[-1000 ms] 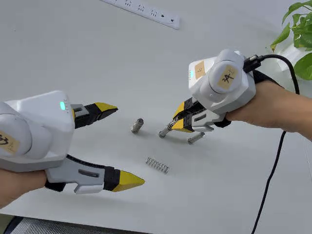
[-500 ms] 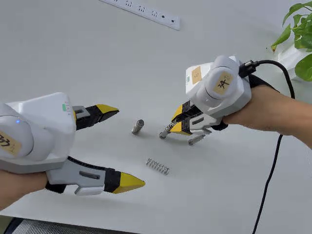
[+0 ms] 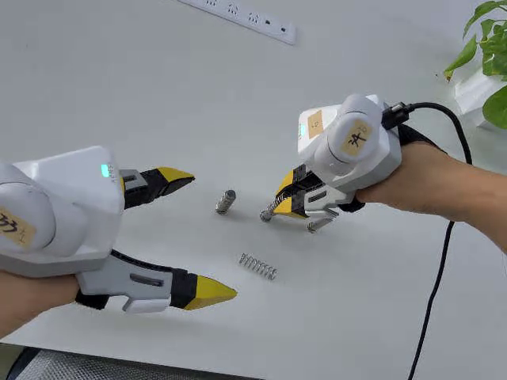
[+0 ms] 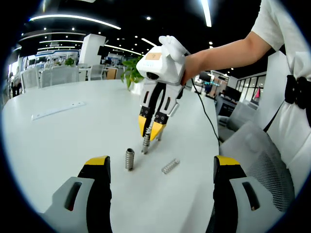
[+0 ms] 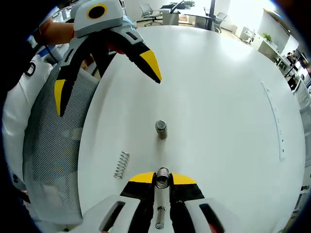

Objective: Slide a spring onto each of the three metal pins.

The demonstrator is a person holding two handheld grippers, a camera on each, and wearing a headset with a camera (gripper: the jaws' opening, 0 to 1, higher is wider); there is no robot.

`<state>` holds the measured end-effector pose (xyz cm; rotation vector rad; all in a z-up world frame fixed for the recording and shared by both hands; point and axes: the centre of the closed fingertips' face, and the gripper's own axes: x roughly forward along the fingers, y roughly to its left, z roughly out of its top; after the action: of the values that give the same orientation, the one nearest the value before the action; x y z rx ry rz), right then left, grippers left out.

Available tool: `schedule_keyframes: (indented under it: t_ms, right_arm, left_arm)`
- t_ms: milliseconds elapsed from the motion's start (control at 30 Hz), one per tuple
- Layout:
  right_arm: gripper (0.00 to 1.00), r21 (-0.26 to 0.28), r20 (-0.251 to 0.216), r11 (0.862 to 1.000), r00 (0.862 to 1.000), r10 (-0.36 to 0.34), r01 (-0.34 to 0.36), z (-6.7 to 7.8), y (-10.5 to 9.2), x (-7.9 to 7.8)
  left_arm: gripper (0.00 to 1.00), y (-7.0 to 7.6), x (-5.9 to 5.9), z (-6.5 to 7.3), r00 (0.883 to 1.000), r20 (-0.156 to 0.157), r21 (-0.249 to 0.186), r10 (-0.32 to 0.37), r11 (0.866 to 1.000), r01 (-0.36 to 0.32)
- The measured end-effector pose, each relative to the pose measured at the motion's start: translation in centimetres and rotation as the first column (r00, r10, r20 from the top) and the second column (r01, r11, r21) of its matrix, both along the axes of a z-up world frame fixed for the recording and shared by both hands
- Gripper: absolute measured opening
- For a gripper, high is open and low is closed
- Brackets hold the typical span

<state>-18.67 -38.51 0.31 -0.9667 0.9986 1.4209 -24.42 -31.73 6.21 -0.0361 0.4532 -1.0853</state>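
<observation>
My right gripper (image 3: pixel 288 203) is shut on a metal pin (image 3: pixel 272 210) that wears a spring, its lower end touching the white table (image 3: pixel 158 79). The right gripper view has that spring's end (image 5: pixel 162 175) between the yellow tips of my right gripper (image 5: pixel 162 178). A second pin (image 3: pixel 226 201) with a spring on it stands upright just left of it. A loose spring (image 3: pixel 257 267) lies nearer me. Another pin (image 3: pixel 319 224) lies half hidden under the right gripper. My left gripper (image 3: pixel 196 233) is open and apart from all of them, facing the upright pin (image 4: pixel 129 158) and the loose spring (image 4: pixel 170 165).
A white power strip (image 3: pixel 245 17) lies at the far edge of the table. A potted plant (image 3: pixel 489 47) stands at the far right. A black cable (image 3: pixel 434 277) runs from the right gripper down across the table. The table's near edge is just below the left gripper.
The right gripper has tipped and shifted slightly left with the pin in it; the pin's lower end stays at the same spot. The left gripper has hardly moved.
</observation>
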Motion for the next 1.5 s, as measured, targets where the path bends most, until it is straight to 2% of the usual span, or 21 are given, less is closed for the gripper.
schedule_keyframes:
  t_ms: [467, 800, 967, 1333, 1500]
  right_arm:
    - [0.08, 0.010, 0.002, 1.000, 1.000, -0.016, 0.016, -1.2, 0.0, -0.1]
    - [0.09, 0.014, 0.000, 0.999, 1.000, -0.030, 0.030, -1.6, 0.0, -0.1]
    - [0.13, 0.020, -0.004, 0.999, 0.999, -0.037, 0.037, -1.6, 0.0, -0.2]
    - [0.19, 0.071, 0.005, 0.993, 0.996, -0.094, 0.093, 0.2, -0.2, 0.2]
    - [0.26, 0.137, -0.007, 0.979, 0.988, -0.152, 0.152, 1.5, -0.2, 0.2]
  left_arm:
    - [0.86, 0.0, 0.0, -0.1, 1.000, -0.006, 0.003, -0.001, 1.000, 0.001]
    - [0.85, 0.0, -0.2, 0.0, 1.000, -0.007, 0.005, 0.000, 1.000, 0.000]
    - [0.85, 0.0, -0.2, 0.0, 1.000, -0.007, 0.009, 0.000, 1.000, 0.000]
    - [0.84, -0.1, -0.5, 0.3, 1.000, -0.003, 0.028, -0.017, 0.999, 0.017]
    - [0.84, -0.1, -0.6, 0.4, 1.000, 0.004, 0.041, -0.025, 0.999, 0.025]
